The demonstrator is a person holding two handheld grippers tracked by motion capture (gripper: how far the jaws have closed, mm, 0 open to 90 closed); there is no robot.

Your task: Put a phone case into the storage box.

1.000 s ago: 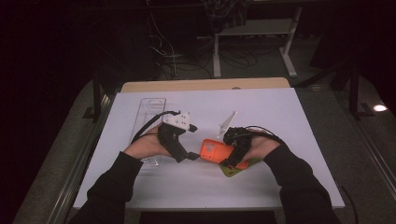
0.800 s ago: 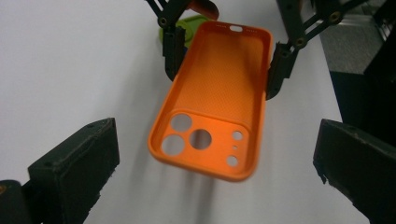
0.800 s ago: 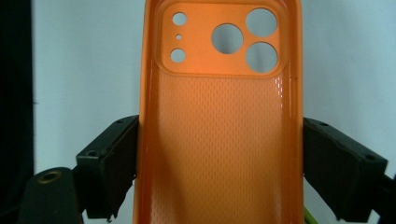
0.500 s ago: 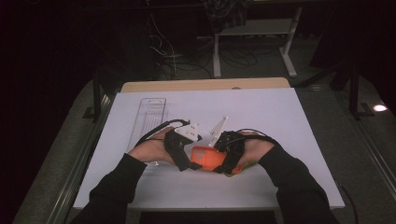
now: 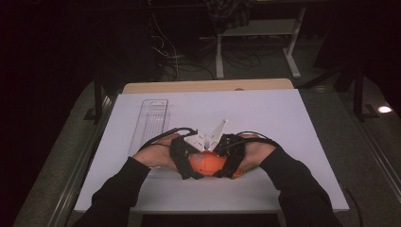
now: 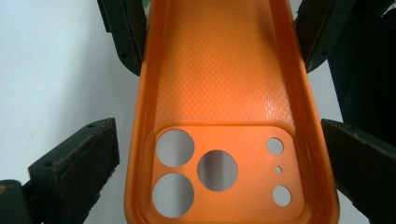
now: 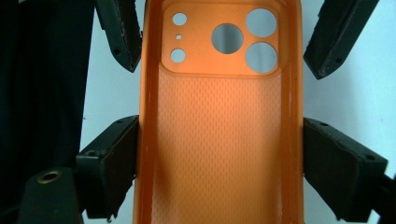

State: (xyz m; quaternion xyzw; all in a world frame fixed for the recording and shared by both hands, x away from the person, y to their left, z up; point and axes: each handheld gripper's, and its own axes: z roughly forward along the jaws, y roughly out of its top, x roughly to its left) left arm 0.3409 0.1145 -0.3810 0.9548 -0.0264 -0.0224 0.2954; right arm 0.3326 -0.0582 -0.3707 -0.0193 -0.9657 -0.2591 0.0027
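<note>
case: I judge the orange phone case (image 6: 219, 93) light, soft, a bit slick (grip the long side walls) | where: table (image 5: 293, 123) at 6 o'clock, between both tongs | right gripper (image 7: 219, 154) clamps its sides | left gripper (image 6: 219, 163) just closing, pads flank camera end, gap at 9 o'clock, not gripping

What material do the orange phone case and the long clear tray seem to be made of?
Orange phone case: probably soft silicone or rubbery plastic; glossy rim, fine dimpled texture inside.
Clear tray: probably rigid transparent plastic; the white table shows through it, and its edges catch light.
</note>
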